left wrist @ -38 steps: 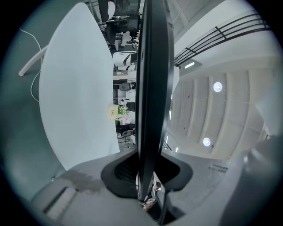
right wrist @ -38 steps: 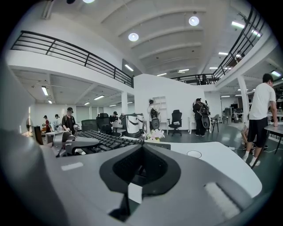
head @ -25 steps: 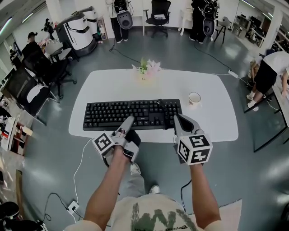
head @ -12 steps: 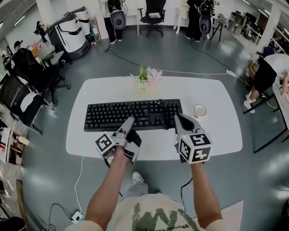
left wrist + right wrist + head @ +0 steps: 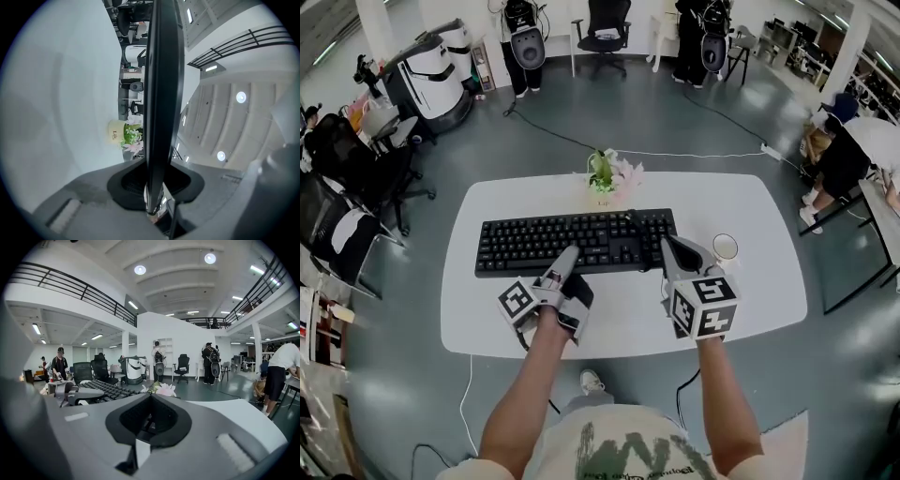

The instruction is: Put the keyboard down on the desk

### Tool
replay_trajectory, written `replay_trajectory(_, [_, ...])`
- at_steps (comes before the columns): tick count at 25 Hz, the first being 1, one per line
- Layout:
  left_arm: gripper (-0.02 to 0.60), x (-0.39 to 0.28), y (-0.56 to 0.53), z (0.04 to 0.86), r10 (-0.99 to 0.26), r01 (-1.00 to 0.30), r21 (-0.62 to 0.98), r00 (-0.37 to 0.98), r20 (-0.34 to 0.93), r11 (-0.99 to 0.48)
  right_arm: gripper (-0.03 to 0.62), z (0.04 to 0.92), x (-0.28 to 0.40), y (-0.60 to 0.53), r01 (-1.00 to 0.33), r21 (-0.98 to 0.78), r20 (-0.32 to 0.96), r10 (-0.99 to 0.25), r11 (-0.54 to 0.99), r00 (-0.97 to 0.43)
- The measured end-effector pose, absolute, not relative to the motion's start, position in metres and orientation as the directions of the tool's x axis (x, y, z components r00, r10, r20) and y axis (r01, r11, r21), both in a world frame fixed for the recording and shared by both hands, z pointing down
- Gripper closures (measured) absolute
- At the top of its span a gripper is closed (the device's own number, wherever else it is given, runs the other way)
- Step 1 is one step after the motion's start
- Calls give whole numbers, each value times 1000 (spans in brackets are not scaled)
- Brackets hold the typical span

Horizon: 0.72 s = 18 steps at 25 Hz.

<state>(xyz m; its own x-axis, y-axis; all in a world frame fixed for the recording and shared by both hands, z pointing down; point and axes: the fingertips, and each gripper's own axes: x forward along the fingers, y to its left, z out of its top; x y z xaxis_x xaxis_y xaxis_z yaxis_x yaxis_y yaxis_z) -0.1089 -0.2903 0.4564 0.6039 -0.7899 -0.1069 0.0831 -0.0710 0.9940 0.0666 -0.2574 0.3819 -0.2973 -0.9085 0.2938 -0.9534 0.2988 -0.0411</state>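
Keyboard [image 5: 577,240] seems farther over desk [image 5: 750,300]; left gripper [image 5: 156,176] clamps it, seen close only.

Edge-on, the keyboard [image 5: 161,93] hides its keys and runs off the left gripper view at 12 o'clock; in the head view, the frame cuts a person [image 5: 848,159] at 3 o'clock.

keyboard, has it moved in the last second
Yes, forward: the keyboard is now closer to the flowers and farther from the table's near edge.

The person wears a pale T-shirt [image 5: 619,457] printed with green shapes and dark lettering.
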Motion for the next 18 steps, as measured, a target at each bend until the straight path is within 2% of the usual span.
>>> replay_trajectory(18, [491,-112,-321,470,-753,112,993,649,-109,-48,595,385,59,-282,-973,-30,303,-926,227,-225])
